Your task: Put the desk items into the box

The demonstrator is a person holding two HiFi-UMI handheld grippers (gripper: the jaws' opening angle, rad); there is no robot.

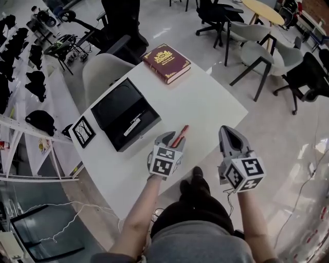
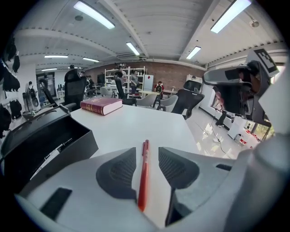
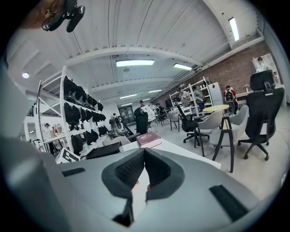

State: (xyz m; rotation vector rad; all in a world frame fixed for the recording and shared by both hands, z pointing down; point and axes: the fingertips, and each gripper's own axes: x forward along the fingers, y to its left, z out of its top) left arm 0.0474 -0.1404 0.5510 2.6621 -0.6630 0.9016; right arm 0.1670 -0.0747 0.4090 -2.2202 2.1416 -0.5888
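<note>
A red pen (image 1: 180, 136) lies on the white table (image 1: 205, 102), pointing away from me. My left gripper (image 1: 172, 138) is open, its jaws standing on either side of the pen (image 2: 144, 174) with a gap on each side. The open black box (image 1: 123, 120) sits left of it, with a slim pen-like item inside. My right gripper (image 1: 226, 132) hovers at the table's near right edge, shut with nothing between its pads (image 3: 144, 154). A dark red book (image 1: 165, 61) lies at the far end of the table.
A small framed black-and-white picture (image 1: 83, 131) stands at the table's left edge beside the box (image 2: 45, 145). Chairs (image 1: 257, 56) and a round table (image 1: 262, 10) stand beyond the desk. Shelves with black items (image 1: 20, 61) run along the left.
</note>
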